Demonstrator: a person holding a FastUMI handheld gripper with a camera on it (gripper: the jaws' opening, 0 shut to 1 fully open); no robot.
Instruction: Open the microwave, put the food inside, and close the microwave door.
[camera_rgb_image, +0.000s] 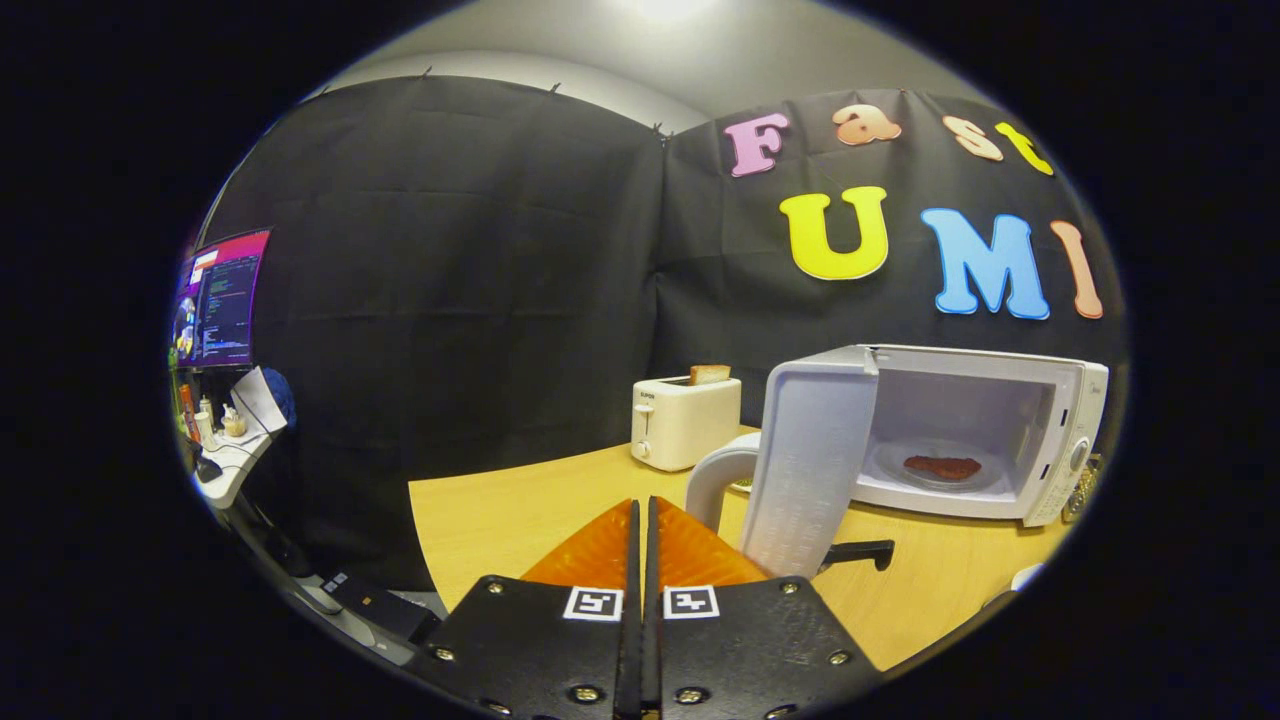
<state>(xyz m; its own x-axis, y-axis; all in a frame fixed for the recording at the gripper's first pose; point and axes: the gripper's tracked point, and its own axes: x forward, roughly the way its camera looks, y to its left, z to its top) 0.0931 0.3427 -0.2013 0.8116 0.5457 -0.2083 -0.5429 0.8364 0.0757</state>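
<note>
1. Presently the gripper (641, 505) sits at the bottom centre of the frame, its two fingers pressed together with only a hairline seam between them; nothing is held.
2. Right of centre, the microwave (1040, 400) stands on the wooden table (500, 510) with its door (810, 460) swung open toward the camera. The door's inner face shows; its outer face is hidden.
3. Inside the cavity, the food (942, 466), a flat reddish-brown piece, lies on the round glass plate (985, 478). What kind of food it is cannot be made out.
4. At lower centre, a white handle (712, 480) curves out from behind the door's left edge; the body it belongs to is covered by the door.
5. Below the door, a black bar (858, 553) projects to the right over the table; its origin is hidden behind the gripper body.
6. Left of the microwave stands a white toaster (685, 420) with a slice of bread (709, 374) sticking up from its slot.
7. At the far left, a lit monitor (222, 298) and a cluttered desk (225, 465) are warped by the lens and too small to itemise.
8. The microwave's control panel (1078, 440) is distorted at the right rim, its markings illegible.
</note>
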